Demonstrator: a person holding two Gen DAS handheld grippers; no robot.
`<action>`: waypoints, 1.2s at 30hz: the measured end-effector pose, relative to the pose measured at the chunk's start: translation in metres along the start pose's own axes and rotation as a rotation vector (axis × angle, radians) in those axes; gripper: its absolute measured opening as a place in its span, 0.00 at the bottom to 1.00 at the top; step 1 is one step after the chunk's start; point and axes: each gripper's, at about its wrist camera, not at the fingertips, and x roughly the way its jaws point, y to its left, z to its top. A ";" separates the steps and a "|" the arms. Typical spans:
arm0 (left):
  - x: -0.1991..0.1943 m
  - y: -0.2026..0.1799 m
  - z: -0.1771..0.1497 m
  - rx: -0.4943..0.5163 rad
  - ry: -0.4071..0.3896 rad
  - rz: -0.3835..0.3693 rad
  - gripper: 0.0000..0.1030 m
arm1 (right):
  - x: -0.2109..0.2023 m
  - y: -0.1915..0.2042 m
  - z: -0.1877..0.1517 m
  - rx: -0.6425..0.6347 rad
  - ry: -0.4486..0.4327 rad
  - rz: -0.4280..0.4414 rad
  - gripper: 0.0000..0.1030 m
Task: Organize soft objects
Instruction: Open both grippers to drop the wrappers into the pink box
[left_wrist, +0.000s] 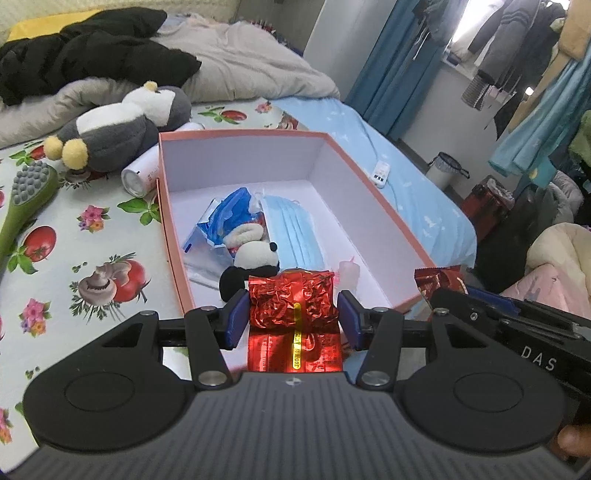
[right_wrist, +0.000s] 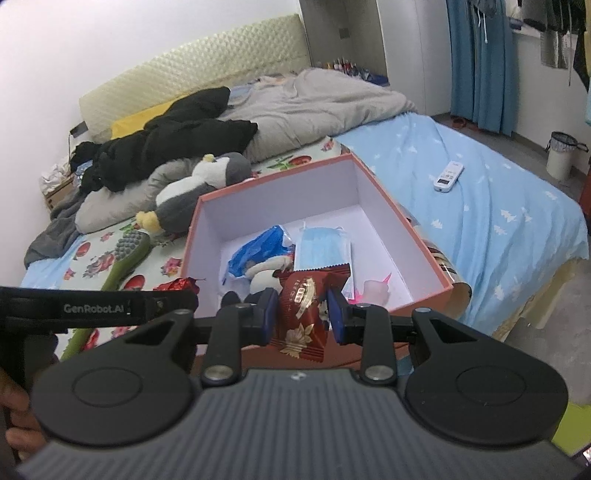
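A pink-rimmed white box (left_wrist: 373, 192) (right_wrist: 402, 236) lies open on the bed. Inside are a blue face mask (left_wrist: 295, 229) (right_wrist: 325, 247), a blue plastic bag (left_wrist: 225, 218) (right_wrist: 255, 251), a small panda plush (left_wrist: 255, 258) (right_wrist: 262, 275) and a pale pink item (left_wrist: 349, 271) (right_wrist: 376, 290). My left gripper (left_wrist: 293, 314) is shut on a crinkled red foil packet (left_wrist: 291, 299) over the box's near edge. My right gripper (right_wrist: 301, 314) is shut on a dark red snack packet (right_wrist: 301, 314) (left_wrist: 437, 280), also at the near edge.
A grey and white penguin plush (left_wrist: 122, 125) (right_wrist: 199, 184), a green massage brush (left_wrist: 26, 199) (right_wrist: 122, 258) and a white can (left_wrist: 142, 171) lie left of the box. Black clothing (left_wrist: 85, 55) and a grey duvet (right_wrist: 310, 99) sit behind. A white remote (right_wrist: 448, 176) rests on the blue sheet.
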 end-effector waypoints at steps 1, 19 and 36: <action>0.007 0.002 0.004 -0.002 0.009 0.004 0.56 | 0.007 -0.003 0.003 0.005 0.010 -0.001 0.33; 0.155 0.042 0.077 -0.029 0.149 0.056 0.56 | 0.152 -0.043 0.038 0.028 0.193 -0.006 0.33; 0.211 0.058 0.094 -0.010 0.186 0.048 0.63 | 0.206 -0.045 0.046 0.037 0.273 0.002 0.43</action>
